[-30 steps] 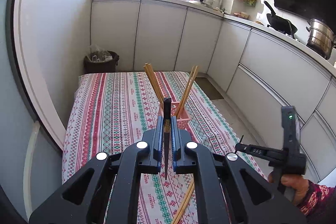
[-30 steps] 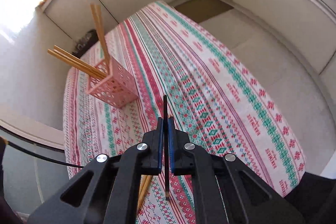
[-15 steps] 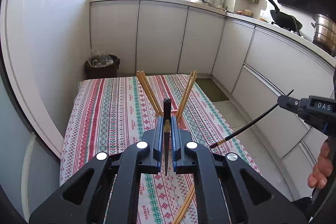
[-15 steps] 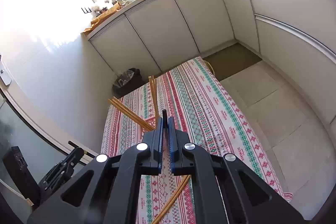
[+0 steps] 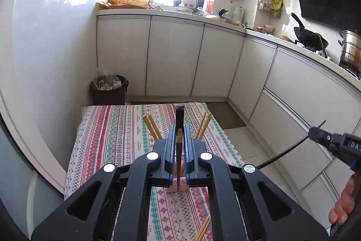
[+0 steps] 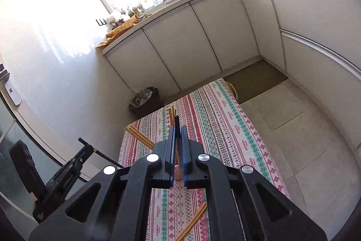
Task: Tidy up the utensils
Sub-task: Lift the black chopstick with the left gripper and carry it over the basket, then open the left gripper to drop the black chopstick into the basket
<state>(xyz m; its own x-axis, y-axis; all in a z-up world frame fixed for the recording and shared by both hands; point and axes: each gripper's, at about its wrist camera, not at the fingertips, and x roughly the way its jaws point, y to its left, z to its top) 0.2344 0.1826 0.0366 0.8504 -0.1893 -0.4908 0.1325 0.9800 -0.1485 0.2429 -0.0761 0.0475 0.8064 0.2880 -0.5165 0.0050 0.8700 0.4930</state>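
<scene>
Both pinching dark chopsticks: left gripper (image 5: 179, 146) on one (image 5: 179, 125), right gripper (image 6: 177, 146) on another (image 6: 177, 122). Pink holder (image 5: 178, 186) dead ahead at twelve o'clock, below both; shafts upright, left seemingly nearer.

Left gripper (image 5: 179, 139): matte black plastic body, two forked linkage arms each side, four round silver screw heads in a row across the near end. Fingers (image 5: 170, 148) black with blue ribbed inner pads. Right gripper (image 6: 178, 139): same build, same four silver screws, blue-lined fingers (image 6: 171, 146). From the left wrist view, the right unit's side is black with white lettering, partly cut off, not readable in full. Person's hand (image 5: 341, 207) at the far right edge, fingers only; a dark strip beside it can't be identified.
</scene>
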